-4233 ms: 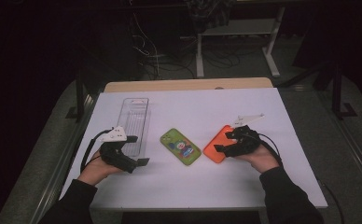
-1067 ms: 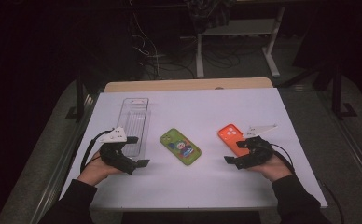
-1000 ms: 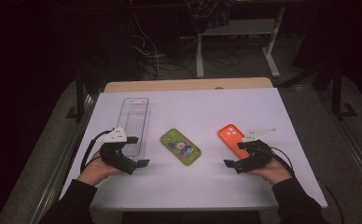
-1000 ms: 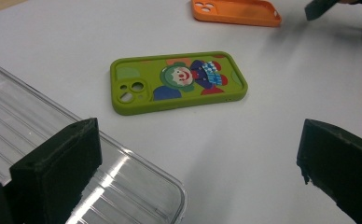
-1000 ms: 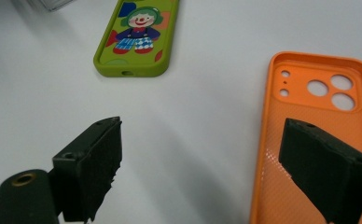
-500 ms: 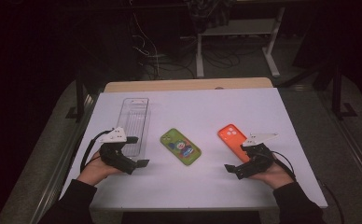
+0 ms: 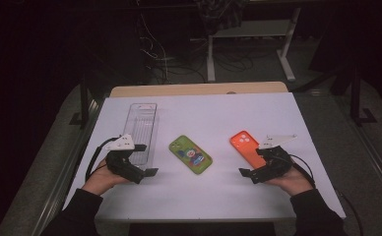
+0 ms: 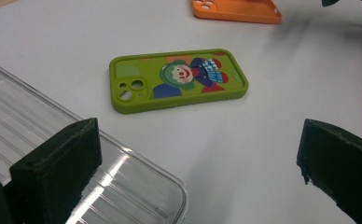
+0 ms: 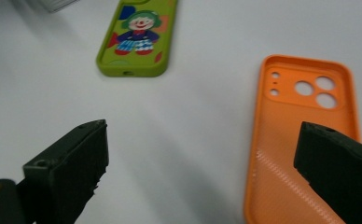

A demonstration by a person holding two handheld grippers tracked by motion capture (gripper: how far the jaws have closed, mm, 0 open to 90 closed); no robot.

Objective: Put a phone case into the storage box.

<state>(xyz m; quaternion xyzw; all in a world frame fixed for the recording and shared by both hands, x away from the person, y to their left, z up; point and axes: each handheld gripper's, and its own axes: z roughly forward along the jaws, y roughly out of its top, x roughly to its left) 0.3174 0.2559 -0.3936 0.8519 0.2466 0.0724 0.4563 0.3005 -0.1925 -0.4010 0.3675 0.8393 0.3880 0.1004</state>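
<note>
A green phone case with a clown picture (image 7: 190,154) lies flat in the middle of the white table (image 7: 213,118). An orange phone case (image 7: 248,147) lies inside-up to its right. My left gripper (image 7: 145,160) is open and empty, resting beside the near end of a clear plastic tray (image 7: 141,125). In the left gripper view the green case (image 8: 179,79) lies ahead of the wide-apart jaws and the tray (image 8: 53,154) sits under the left jaw. My right gripper (image 7: 250,162) is open at the orange case's near end. Its right jaw hangs over the orange case (image 9: 300,140).
The green case (image 9: 137,37) lies farther off in the right gripper view, and the orange case (image 8: 237,9) shows at the top of the left gripper view. A bare wooden strip (image 7: 199,89) runs along the table's far edge. Table legs and cables stand beyond in the dark.
My right gripper, over the orange case 4.2 s ago, has pulled back toward the near right edge, leaving the case flat on the table. The left gripper has not moved.
</note>
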